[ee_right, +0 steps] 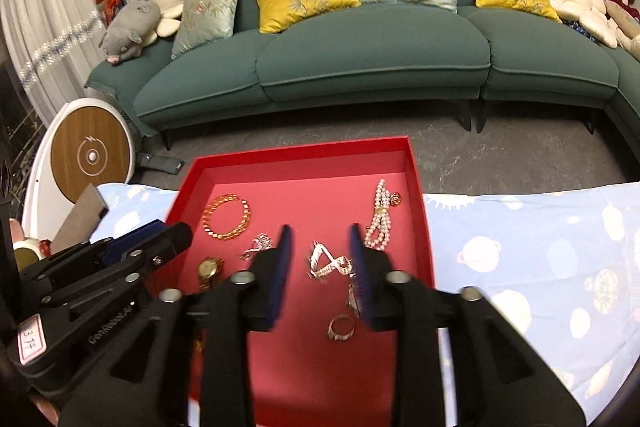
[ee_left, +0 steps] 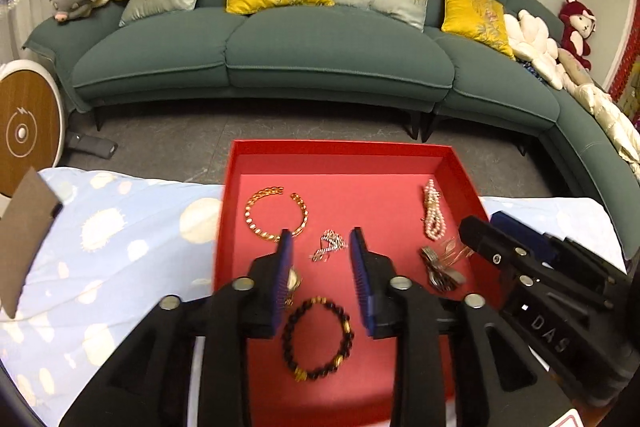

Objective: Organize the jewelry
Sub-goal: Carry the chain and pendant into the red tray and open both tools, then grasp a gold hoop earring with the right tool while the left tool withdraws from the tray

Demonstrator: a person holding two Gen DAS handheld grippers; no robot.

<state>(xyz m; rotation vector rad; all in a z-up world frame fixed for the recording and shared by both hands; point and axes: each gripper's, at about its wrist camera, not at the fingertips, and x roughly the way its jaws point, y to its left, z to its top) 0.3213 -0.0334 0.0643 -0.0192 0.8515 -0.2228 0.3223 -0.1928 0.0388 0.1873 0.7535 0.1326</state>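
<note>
A red tray [ee_left: 340, 163] [ee_right: 304, 155] holds the jewelry. In the left wrist view: a gold chain bracelet [ee_left: 276, 213], a small sparkly piece [ee_left: 329, 246], a pearl bracelet [ee_left: 434, 213], a dark bead bracelet [ee_left: 318, 339] and a metal band [ee_left: 440, 269]. My left gripper [ee_left: 320, 239] is open and empty above the sparkly piece. My right gripper [ee_right: 320, 235] is open and empty above a silvery chain piece [ee_right: 326, 263]; a ring [ee_right: 341, 327], a gold watch [ee_right: 208, 271] and the pearl bracelet [ee_right: 380, 219] lie nearby.
The tray sits on a light blue patterned cloth [ee_right: 540, 267] [ee_left: 100, 247]. A teal sofa [ee_left: 320, 39] with cushions and plush toys stands behind, across grey floor. A round wooden-faced device [ee_right: 92, 155] is at the left. A brown card [ee_left: 24, 235] lies on the cloth's left.
</note>
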